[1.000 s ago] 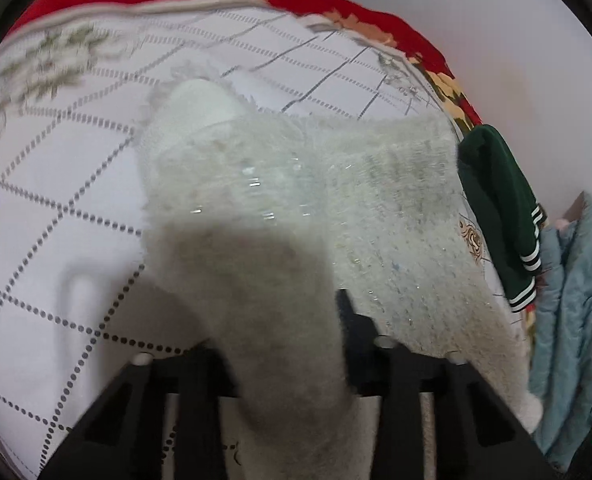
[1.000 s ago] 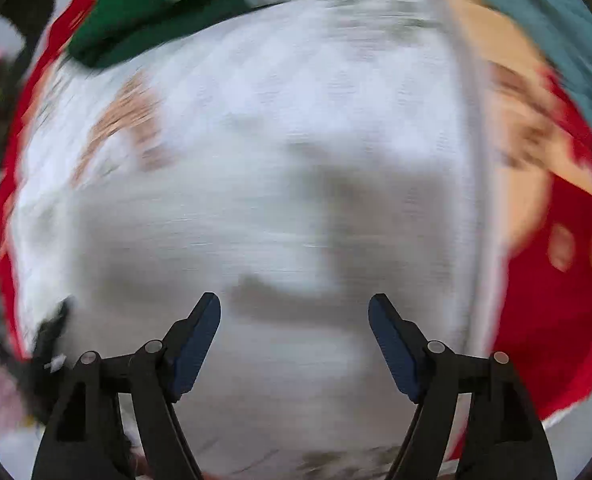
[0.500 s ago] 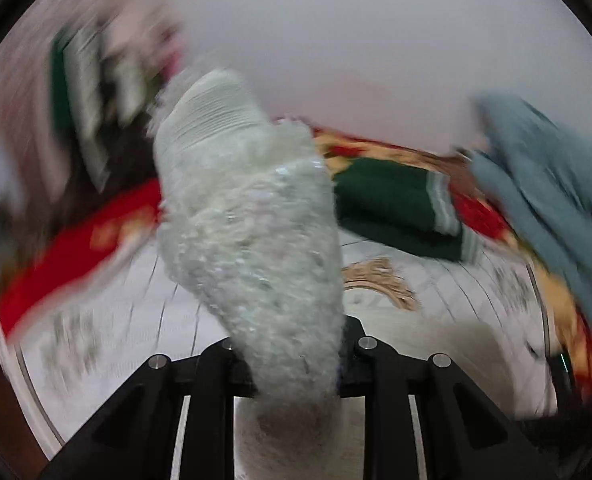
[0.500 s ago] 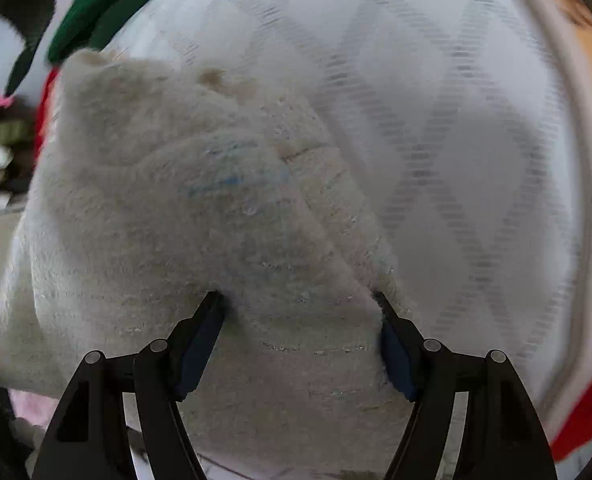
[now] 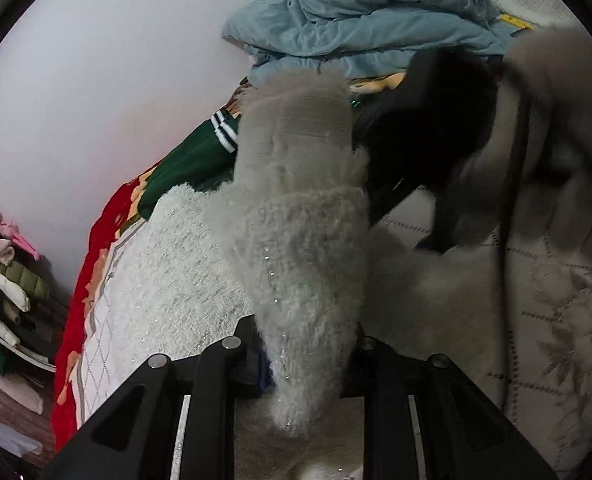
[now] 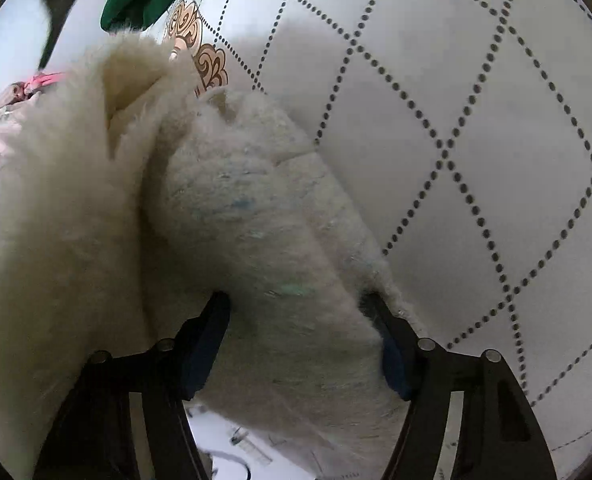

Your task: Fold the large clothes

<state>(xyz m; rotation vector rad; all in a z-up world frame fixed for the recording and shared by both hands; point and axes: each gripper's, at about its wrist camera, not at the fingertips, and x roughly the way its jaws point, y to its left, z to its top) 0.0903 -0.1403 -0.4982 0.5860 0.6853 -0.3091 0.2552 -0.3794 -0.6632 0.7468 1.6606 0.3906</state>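
Note:
A fluffy white sweater (image 5: pixel 299 248) with small sequins is the garment in hand. My left gripper (image 5: pixel 303 344) is shut on a bunched part of it, which stands up between the fingers and ends in a ribbed cuff. The rest of the sweater lies on the quilted bed cover (image 5: pixel 100 332) at the left. In the right wrist view, a thick fold of the sweater (image 6: pixel 264 240) fills the gap of my right gripper (image 6: pixel 299 320); the jaws are wide apart, touching it on both sides. The right gripper's dark body (image 5: pixel 427 144) shows blurred in the left wrist view.
A white quilted cover (image 6: pixel 475 120) with dotted diamond lines and a red floral border (image 5: pixel 80 288) covers the bed. A green striped garment (image 5: pixel 192 160) and a blue jacket (image 5: pixel 359 12) lie near the wall. More clothes are piled at the left (image 5: pixel 0 280).
My left gripper has swung with the sweater part from facing the bed to facing the wall and clothes pile. My right gripper has moved onto a thick fold of the sweater, jaws still wide.

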